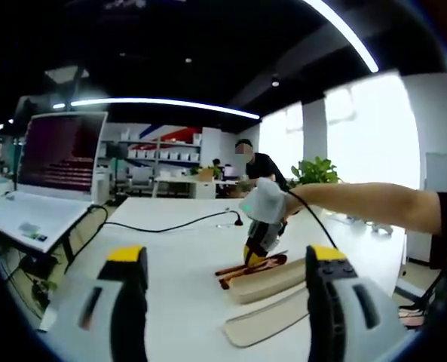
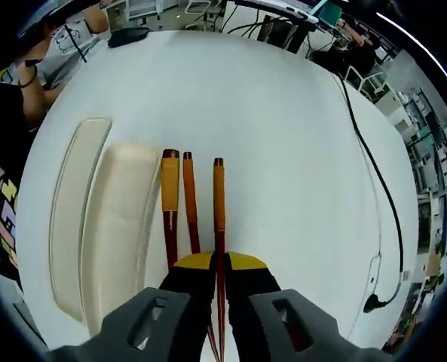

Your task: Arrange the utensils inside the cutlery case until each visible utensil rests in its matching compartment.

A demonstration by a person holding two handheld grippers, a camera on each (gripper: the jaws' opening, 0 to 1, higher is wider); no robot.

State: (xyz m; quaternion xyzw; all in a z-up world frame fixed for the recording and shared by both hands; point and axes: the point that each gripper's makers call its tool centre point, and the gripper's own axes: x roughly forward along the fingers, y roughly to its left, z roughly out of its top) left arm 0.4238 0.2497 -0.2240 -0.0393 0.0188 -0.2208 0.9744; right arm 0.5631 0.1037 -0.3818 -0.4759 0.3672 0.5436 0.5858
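Wooden and slender, three utensils lie at mid-frame in the right gripper view beside the pale cutlery case [image 2: 121, 226] and its lid [image 2: 72, 219]. The right gripper [image 2: 218, 273] is clamped on one chopstick [image 2: 218, 219], probably a stiff, light, slippery thing, best pinched mid-shaft. The left gripper [image 1: 227, 302] hovers with jaws spread, holding nothing, above the white table [image 1: 170, 249].
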